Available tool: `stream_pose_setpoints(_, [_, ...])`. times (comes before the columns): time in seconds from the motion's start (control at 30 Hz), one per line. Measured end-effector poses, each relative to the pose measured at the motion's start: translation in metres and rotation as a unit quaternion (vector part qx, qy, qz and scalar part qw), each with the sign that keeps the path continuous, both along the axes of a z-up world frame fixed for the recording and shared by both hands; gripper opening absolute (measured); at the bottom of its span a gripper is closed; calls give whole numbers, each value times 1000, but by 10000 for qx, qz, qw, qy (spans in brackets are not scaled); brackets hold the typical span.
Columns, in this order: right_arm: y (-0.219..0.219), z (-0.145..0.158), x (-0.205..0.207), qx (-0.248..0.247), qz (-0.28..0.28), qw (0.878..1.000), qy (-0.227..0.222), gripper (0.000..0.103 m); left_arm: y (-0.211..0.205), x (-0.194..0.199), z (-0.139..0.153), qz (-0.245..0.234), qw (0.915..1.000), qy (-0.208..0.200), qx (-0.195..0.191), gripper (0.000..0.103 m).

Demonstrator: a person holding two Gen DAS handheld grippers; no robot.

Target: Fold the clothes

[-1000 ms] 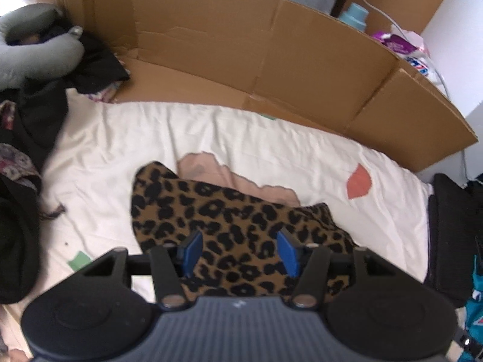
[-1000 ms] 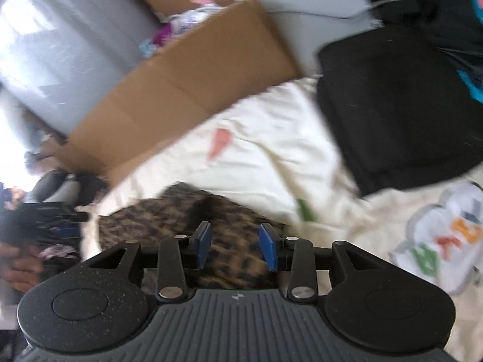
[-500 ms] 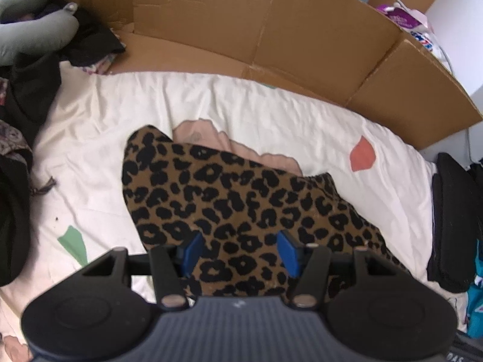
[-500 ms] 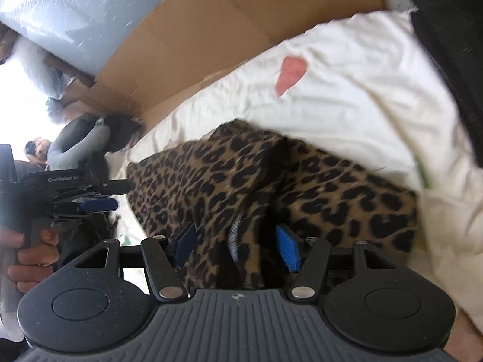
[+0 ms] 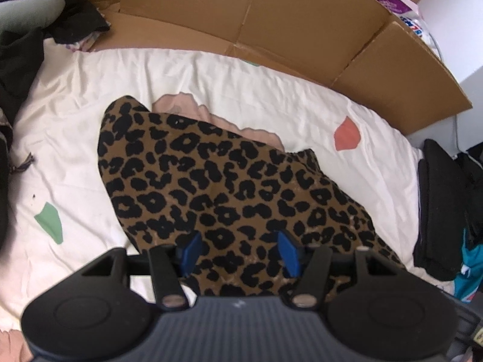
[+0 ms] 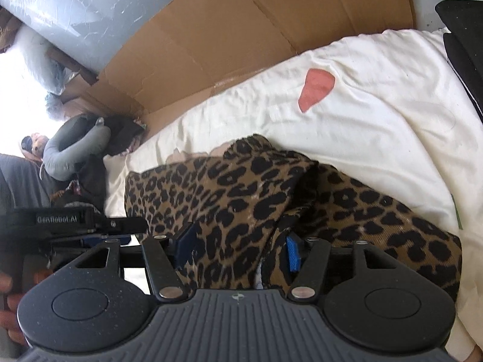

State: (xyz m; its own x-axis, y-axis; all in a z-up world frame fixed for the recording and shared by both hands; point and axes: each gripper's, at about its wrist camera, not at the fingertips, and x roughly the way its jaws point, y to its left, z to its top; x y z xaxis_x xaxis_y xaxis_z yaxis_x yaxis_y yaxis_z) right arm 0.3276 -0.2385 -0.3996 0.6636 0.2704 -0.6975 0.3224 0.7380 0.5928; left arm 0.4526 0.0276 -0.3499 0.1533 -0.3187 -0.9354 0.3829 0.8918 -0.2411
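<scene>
A leopard-print garment [image 5: 229, 181] lies bunched on the cream sheet [image 5: 75, 120], with a raised fold [image 6: 229, 187] running toward the right wrist camera. My left gripper [image 5: 238, 250] hovers over the garment's near edge, pointing steeply down, its blue pads apart and clear of the cloth. My right gripper [image 6: 238, 247] straddles the raised fold. Its jaws are closing with the cloth between them, and the pads do not visibly pinch it. In the right wrist view the left gripper [image 6: 120, 232] shows at the far left, held by a hand [image 6: 6, 286].
A cardboard wall [image 5: 271, 15] borders the sheet's far side. Folded black clothes [image 5: 437, 205] and a teal item [image 5: 471, 265] lie at the right edge. A grey neck pillow [image 5: 24, 12] and dark clothes [image 5: 15, 60] sit at the left.
My right gripper swept in from over the sheet and sank onto the garment, its jaws now wider around the fold. My left gripper dropped a little closer to the cloth.
</scene>
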Motion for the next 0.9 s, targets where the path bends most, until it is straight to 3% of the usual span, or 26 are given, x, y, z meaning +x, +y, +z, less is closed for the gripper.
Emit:
stream_pose_setpoints(0.17, [6, 10, -1, 81, 139, 9995, -256, 23, -7, 1, 9, -72, 9999, -73, -74, 59])
stream_pose_setpoints(0.23, [11, 14, -2, 49, 211, 9993, -311, 16, -8, 1, 14, -91, 9999, -102, -103, 60])
stream_pose_setpoints(0.43, [29, 25, -8, 44, 523, 9972, -524, 13, -13, 1, 24, -86, 9996, -101, -248, 63])
stream_pose_setpoints(0.63, [54, 24, -16, 31, 959, 9939, -550, 5, -20, -8, 15, -238, 9994, 28, -239, 64])
stream_pose_setpoints(0.9, [90, 7, -26, 166, 1492, 9879, -394, 4, -20, -15, -6, -333, 9994, -5, 80, 68])
